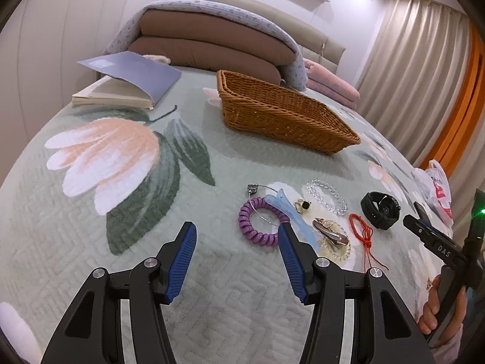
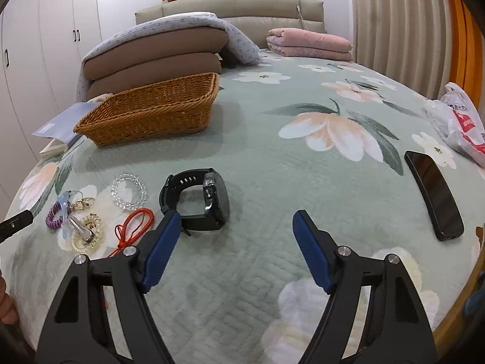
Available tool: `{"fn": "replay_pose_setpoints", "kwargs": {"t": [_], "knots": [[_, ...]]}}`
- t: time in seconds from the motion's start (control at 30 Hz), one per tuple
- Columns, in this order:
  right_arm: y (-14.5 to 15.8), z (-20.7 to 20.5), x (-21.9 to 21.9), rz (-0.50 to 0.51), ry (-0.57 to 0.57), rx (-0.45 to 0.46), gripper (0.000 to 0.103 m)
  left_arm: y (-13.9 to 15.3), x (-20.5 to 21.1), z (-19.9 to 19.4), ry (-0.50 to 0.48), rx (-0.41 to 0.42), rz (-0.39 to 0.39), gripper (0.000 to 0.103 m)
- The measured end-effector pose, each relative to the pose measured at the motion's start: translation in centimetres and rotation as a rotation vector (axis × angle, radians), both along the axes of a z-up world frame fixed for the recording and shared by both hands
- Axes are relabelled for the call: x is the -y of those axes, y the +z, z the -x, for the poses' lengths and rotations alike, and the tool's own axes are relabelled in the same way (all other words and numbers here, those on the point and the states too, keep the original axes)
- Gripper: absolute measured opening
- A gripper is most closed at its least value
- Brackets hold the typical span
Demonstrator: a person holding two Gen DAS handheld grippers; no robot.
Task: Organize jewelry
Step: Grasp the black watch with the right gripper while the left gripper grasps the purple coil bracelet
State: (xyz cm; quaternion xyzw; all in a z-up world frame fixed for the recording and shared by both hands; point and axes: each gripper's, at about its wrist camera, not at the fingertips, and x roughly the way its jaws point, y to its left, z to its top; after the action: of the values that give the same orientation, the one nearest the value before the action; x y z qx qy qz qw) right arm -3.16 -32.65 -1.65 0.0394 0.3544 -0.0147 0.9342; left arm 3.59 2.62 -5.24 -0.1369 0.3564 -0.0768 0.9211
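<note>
With nothing yet gripped, both the left gripper (image 1: pixel 238 233) and right gripper (image 2: pixel 236 221) are held released, the black watch (image 2: pixel 197 200) just beyond the right's left jaw, so a reach-and-close is judged next, toward the basket (image 2: pixel 145 112).

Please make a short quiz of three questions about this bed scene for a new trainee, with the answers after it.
1. True or false: the basket already holds jewelry.
2. Which item lies nearest the right gripper? A) bead bracelet B) watch C) phone
3. Fill in: the purple coil lies just ahead of the ______ gripper.

Key:
1. False: no jewelry shows in the basket; every piece in view lies on the bedspread.
2. B. The watch strap is beside one finger; the jaws stand open with nothing between them.
3. left
</note>
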Motion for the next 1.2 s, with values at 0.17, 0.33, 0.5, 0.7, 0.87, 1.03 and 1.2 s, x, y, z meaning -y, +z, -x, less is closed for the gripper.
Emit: {"fn": "replay_pose_setpoints", "kwargs": {"t": [0.17, 0.33, 0.5, 0.7, 0.87, 1.03, 1.2], "knots": [[0.3, -1.3, -0.1, -0.016, -0.005, -0.026, 0.061, 0.0, 0.2, 0.0, -0.007, 0.004, -0.006, 0.057], [0.4, -2.7, -0.7, 0.0, -0.005, -0.044, 0.06, -0.1, 0.3, -0.3, -0.028, -0.005, 0.004, 0.043], [0.1, -4.8, -1.5, 0.021, -0.005, -0.07, 0.05, -0.3, 0.6, -1.4, -0.052, -0.044, 0.036, 0.036], [-1.8, -6.4, -0.9, -0.014, -0.002, -0.129, 0.043, -1.4, 1.3, -3.7, -0.038, -0.15, 0.006, 0.025], [-2.4, -7.1, -0.8, -0.019, 0.002, -0.14, 0.043, -1.5, 2.2, -5.1, -0.035, -0.193, -0.051, 0.024], [-3.3, -7.7, -1.3, -0.005, 0.018, -0.166, 0.026, -1.3, 4.1, -5.3, -0.031, -0.175, -0.192, 0.01], [-3.3, -7.5, -1.4, 0.002, 0.042, -0.155, 0.016, -0.4, 4.6, -3.4, -0.006, -0.143, -0.359, 0.01]]}}
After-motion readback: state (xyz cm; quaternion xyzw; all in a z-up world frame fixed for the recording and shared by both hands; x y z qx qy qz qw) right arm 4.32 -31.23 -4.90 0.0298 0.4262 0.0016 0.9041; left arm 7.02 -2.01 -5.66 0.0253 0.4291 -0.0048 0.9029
